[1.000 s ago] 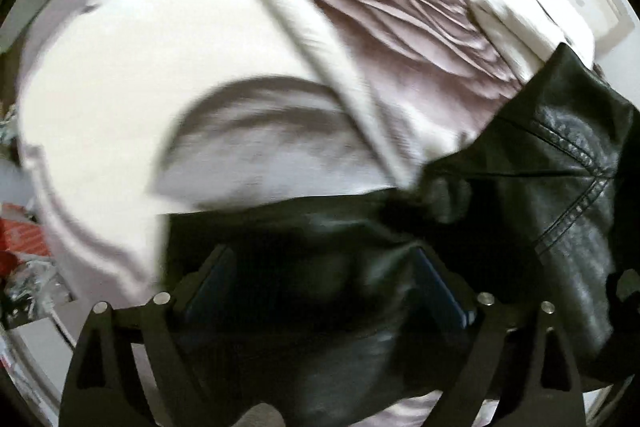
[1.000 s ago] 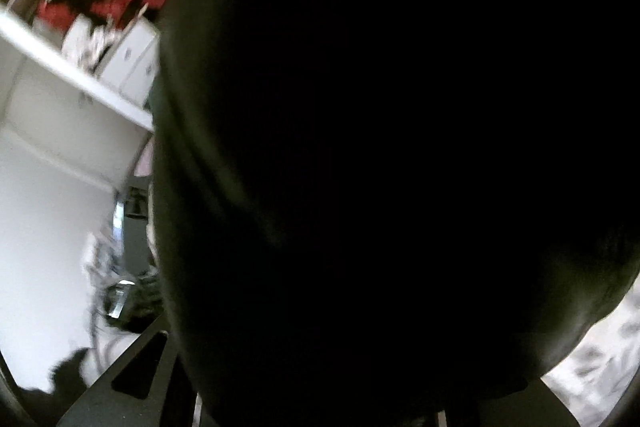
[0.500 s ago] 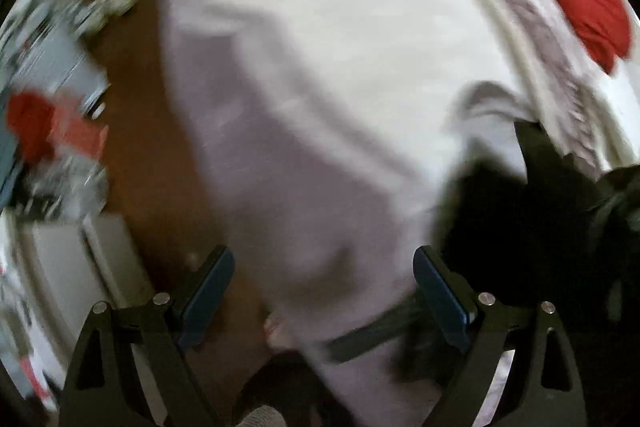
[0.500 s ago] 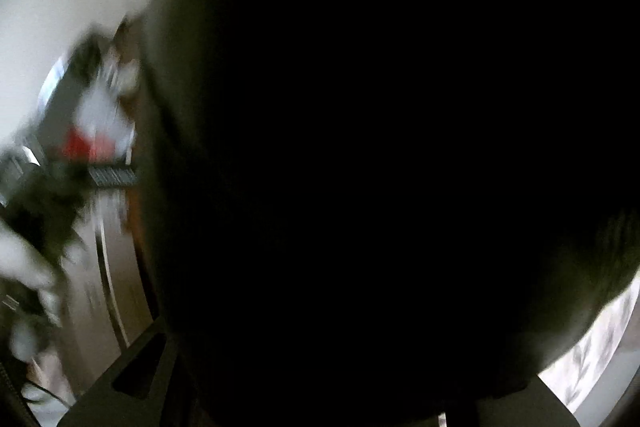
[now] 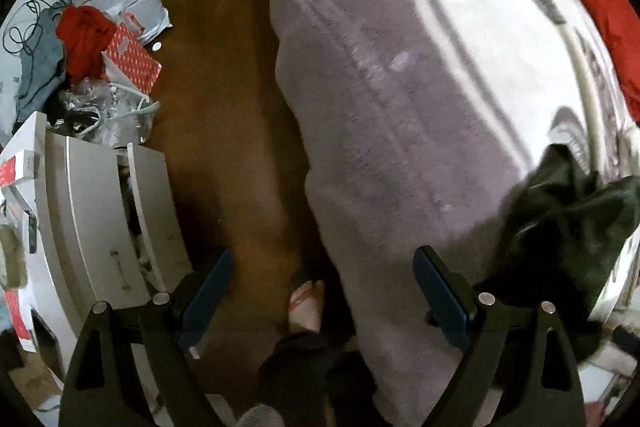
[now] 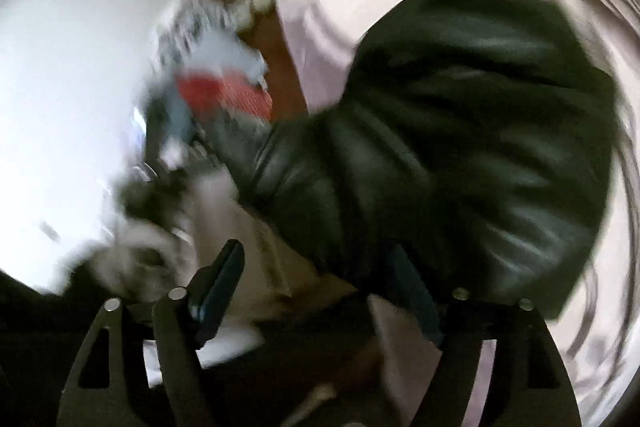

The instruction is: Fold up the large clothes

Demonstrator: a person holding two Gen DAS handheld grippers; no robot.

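Since a second ago our left gripper [image 5: 320, 291] has swung off the black leather jacket [image 5: 568, 223] to the bed [image 5: 400, 115] edge; jacket now sits right of its spread, empty fingers. Right gripper [image 6: 316, 291] jaws have just been opening, letting go; the jacket [image 6: 460, 131] sits ahead, not pinched. We'd say: let it settle flat on the bed, then regrip at a hem. Only the left view shows floor [image 5: 224, 107], a slippered foot [image 5: 306, 307] and white drawers [image 5: 112, 227]; right view is blurred.
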